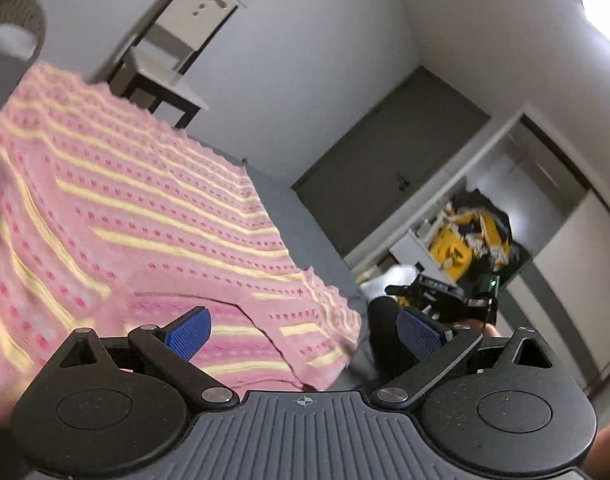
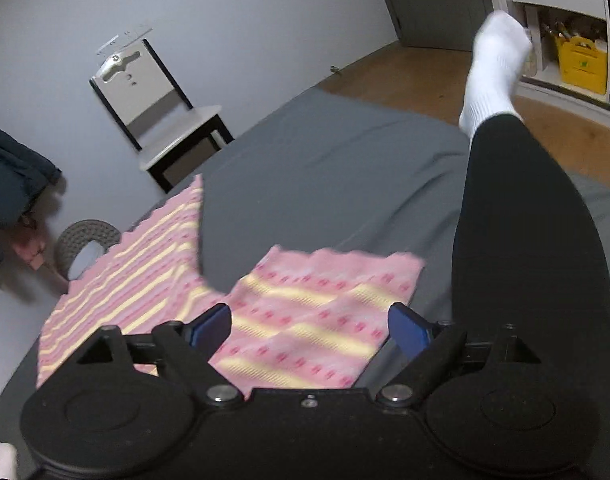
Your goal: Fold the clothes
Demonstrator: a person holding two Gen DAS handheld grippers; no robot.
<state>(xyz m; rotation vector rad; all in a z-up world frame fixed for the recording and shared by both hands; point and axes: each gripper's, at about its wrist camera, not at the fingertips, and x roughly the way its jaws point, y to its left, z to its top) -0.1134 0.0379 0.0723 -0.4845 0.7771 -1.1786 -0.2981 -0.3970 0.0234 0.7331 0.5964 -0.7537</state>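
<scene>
A pink knit sweater [image 1: 137,216] with yellow stripes lies spread on a grey bed sheet [image 2: 337,160]. In the left wrist view my left gripper [image 1: 303,330] is open just above the sweater's near edge, nothing between its blue pads. In the right wrist view my right gripper [image 2: 309,326] is also open, hovering over one sleeve [image 2: 321,312] of the sweater [image 2: 125,280]. The right gripper [image 1: 441,300] shows small at the right of the left wrist view, past the sweater's corner.
A person's leg in black trousers [image 2: 521,248] with a white sock [image 2: 493,64] stretches over the bed on the right. A chair [image 2: 161,120] stands by the wall, a round woven stool [image 2: 87,244] beside the bed. Open shelves with a yellow bag [image 2: 581,60] are at far right.
</scene>
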